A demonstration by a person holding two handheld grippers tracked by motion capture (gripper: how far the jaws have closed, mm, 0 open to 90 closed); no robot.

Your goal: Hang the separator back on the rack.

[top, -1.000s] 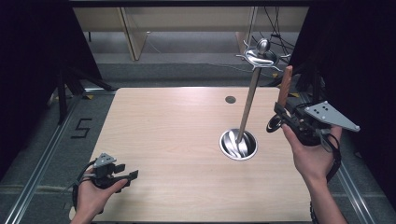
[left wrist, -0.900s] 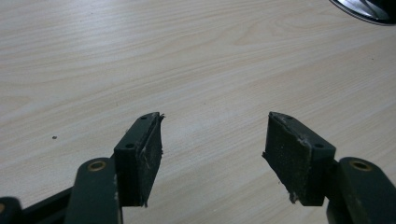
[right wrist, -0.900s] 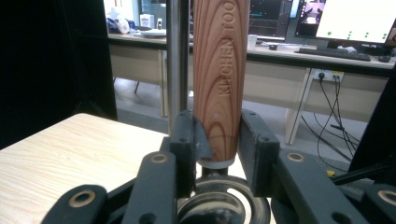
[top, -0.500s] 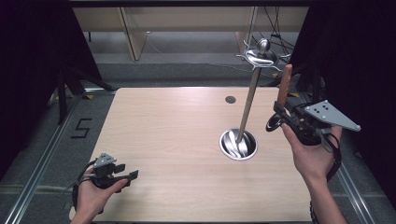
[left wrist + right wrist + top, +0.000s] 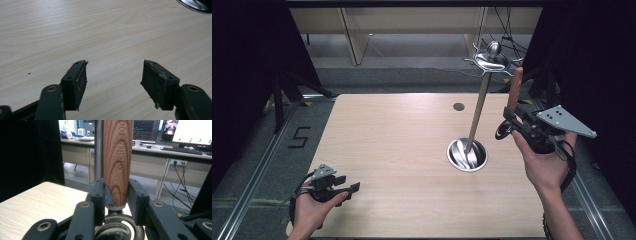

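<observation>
Pale wood-grain table (image 5: 402, 150) under dark surroundings carries a steel utensil stand (image 5: 477, 115), its round polished base near the table's right side and its pole rising to a ring of hooks at the top. Just right of that pole, the right gripper (image 5: 512, 125) has its jaws closed on the lower end of a wooden-handled kitchen tool (image 5: 514, 90), handle upright and its top close below the hooks; in the right gripper view the handle (image 5: 117, 162) sits squeezed between the two pads, with a dark round metal head below the jaws. Well away from the stand, at the table's near left corner, the left gripper (image 5: 347, 188) rests low with jaws spread apart and nothing between them, as the left gripper view (image 5: 113, 82) confirms. The step in hand looks like hanging the tool on the stand. Doing it well likely means keeping the handle vertical, raising it until its end clears a hook, then moving sideways toward the pole and lowering gently, without knocking the stand, before loosening the grip.
</observation>
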